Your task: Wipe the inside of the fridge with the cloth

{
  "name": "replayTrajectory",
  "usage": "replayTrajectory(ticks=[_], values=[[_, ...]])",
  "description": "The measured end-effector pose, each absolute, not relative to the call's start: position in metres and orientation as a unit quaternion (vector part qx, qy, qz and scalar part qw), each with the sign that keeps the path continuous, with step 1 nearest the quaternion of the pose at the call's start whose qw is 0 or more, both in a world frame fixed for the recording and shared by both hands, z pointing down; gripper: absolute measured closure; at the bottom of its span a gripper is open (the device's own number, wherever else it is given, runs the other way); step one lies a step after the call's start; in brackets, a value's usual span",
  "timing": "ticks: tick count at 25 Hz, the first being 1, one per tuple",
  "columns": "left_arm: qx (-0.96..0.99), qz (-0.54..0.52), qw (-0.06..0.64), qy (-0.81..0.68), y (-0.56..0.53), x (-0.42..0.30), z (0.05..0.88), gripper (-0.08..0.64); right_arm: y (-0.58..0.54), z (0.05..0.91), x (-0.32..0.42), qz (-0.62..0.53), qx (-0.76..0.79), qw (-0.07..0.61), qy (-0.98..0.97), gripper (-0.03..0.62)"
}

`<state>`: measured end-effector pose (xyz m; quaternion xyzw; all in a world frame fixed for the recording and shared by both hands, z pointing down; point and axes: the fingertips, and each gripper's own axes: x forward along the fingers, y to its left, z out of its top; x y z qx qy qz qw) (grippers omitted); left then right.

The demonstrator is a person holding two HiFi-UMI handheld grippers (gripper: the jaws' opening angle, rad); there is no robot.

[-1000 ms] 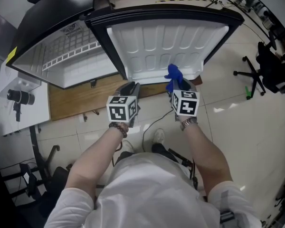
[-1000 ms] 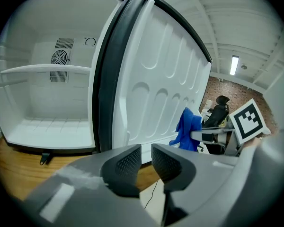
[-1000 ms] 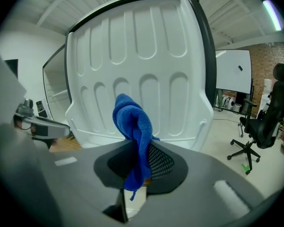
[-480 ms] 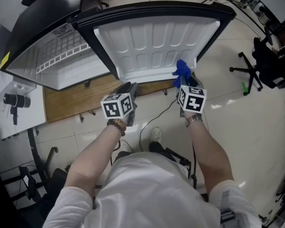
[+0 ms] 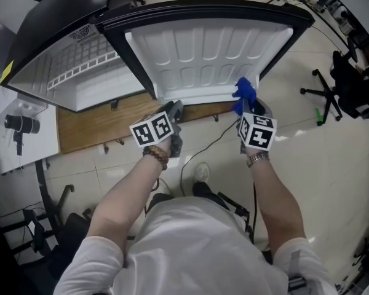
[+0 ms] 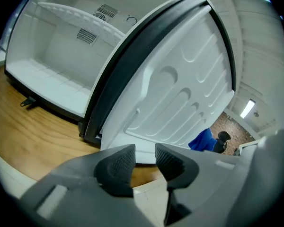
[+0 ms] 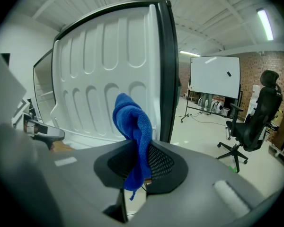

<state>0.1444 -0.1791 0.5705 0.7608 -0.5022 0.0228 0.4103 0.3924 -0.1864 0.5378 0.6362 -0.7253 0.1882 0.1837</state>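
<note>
The small fridge lies open, its white interior (image 5: pixel 80 82) at the left and its door with a white ribbed liner (image 5: pixel 209 54) swung out ahead of me. My right gripper (image 5: pixel 246 107) is shut on a blue cloth (image 5: pixel 244 91), which sticks up from the jaws just in front of the door's lower right corner. In the right gripper view the cloth (image 7: pixel 135 126) hangs pinched between the pads. My left gripper (image 5: pixel 175 112) sits near the door's lower edge; its jaws are opening, with nothing between its fingertips (image 6: pixel 145 162). The left gripper view looks at the door liner (image 6: pixel 180 93) and the fridge interior (image 6: pixel 61 65).
The fridge rests on a wooden board (image 5: pixel 98 125) on a tiled floor. A black cable (image 5: pixel 197 158) runs across the floor by my feet. An office chair (image 5: pixel 332 97) stands at the right and a white table with a camera (image 5: pixel 21 134) at the left. A whiteboard (image 7: pixel 215 84) stands behind.
My left gripper's jaws have parted and it has tilted slightly. My right gripper has moved a little to the right with the cloth.
</note>
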Motion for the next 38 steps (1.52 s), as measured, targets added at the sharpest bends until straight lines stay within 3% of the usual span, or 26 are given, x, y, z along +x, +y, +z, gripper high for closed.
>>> replayTrajectory(ticks=[21, 38], values=[[0.698, -0.189, 0.493, -0.485, -0.202, 0.136, 0.57, 0.435, -0.154, 0.509, 0.364, 0.162, 0.597, 0.173, -0.767, 0.535], [0.728, -0.186, 0.48, -0.452, -0.169, 0.119, 0.552, 0.483, -0.126, 0.48, 0.278, 0.148, 0.536, 0.148, -0.818, 0.535]])
